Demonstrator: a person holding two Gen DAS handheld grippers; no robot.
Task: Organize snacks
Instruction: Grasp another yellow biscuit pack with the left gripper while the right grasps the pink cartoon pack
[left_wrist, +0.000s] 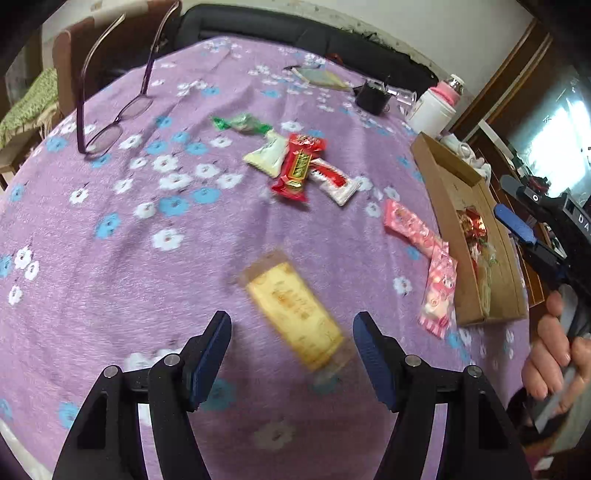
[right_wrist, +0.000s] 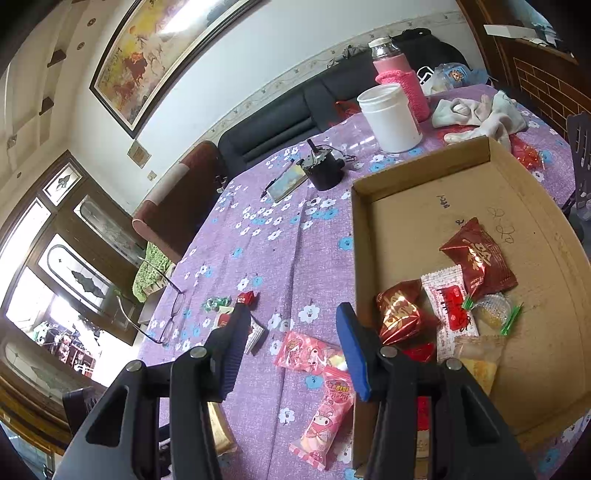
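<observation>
Worktop (left_wrist: 110, 258), purple floral cloth, is carrying a shallow cardboard box (right_wrist: 424, 210) already holding several wrapped snacks, with two pink packets (right_wrist: 314, 354) lying just beside its near wall and a red-and-white cluster (left_wrist: 299, 166) sitting farther out. Yellow wafer packet (left_wrist: 295, 314) is lying flat and blurred between the fingers of the left claw (left_wrist: 291, 350), which is standing apart and empty; the right claw (right_wrist: 291, 347) is hovering apart over the pink packets. Packet is likely light, crinkly, slippery and crushable, so pinching across its narrow width looks best.
</observation>
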